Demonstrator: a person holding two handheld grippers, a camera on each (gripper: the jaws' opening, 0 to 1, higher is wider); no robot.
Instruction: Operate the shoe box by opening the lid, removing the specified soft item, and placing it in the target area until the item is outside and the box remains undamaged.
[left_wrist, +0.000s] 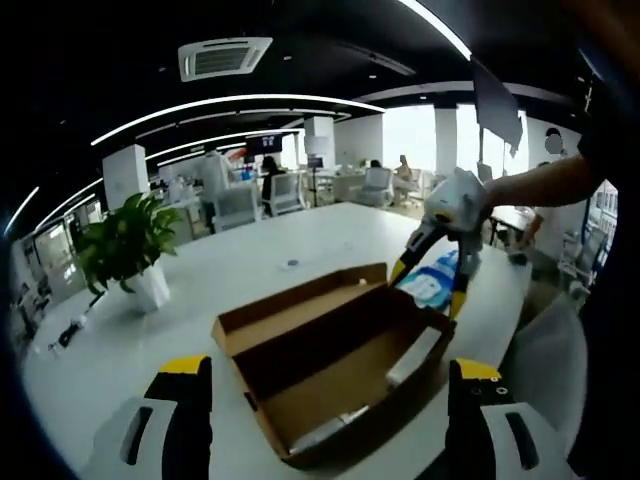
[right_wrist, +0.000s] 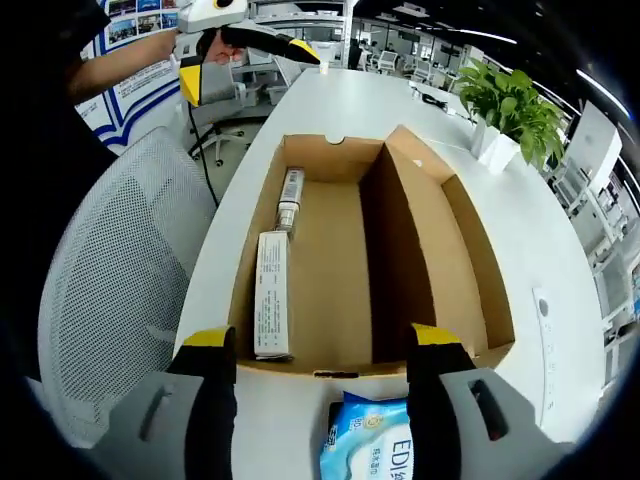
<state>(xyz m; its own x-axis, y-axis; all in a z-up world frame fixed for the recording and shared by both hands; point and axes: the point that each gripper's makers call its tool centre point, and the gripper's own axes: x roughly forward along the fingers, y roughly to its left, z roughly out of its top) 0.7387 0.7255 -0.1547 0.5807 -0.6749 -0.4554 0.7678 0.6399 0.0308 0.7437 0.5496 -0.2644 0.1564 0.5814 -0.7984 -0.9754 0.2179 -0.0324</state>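
Note:
The brown shoe box (left_wrist: 330, 350) (right_wrist: 330, 270) lies open on the white table (left_wrist: 200, 290), its lid folded flat beside it. Inside rest a long white carton (right_wrist: 272, 300) and a small tube (right_wrist: 290, 195). The soft blue-and-white pack (right_wrist: 370, 440) (left_wrist: 432, 282) lies on the table just outside one end of the box. My right gripper (right_wrist: 320, 340) (left_wrist: 428, 288) stands over it, jaws wide on either side and not pressing it. At the opposite end of the box, my left gripper (left_wrist: 330, 368) (right_wrist: 245, 68) hovers open with nothing held.
A potted plant (left_wrist: 125, 250) (right_wrist: 510, 100) stands on the table past the box's lid side. A grey mesh chair (right_wrist: 110, 300) (left_wrist: 555, 350) sits close to the table edge. A flat white remote-like object (right_wrist: 545, 305) lies near the lid. Desks and people fill the office behind.

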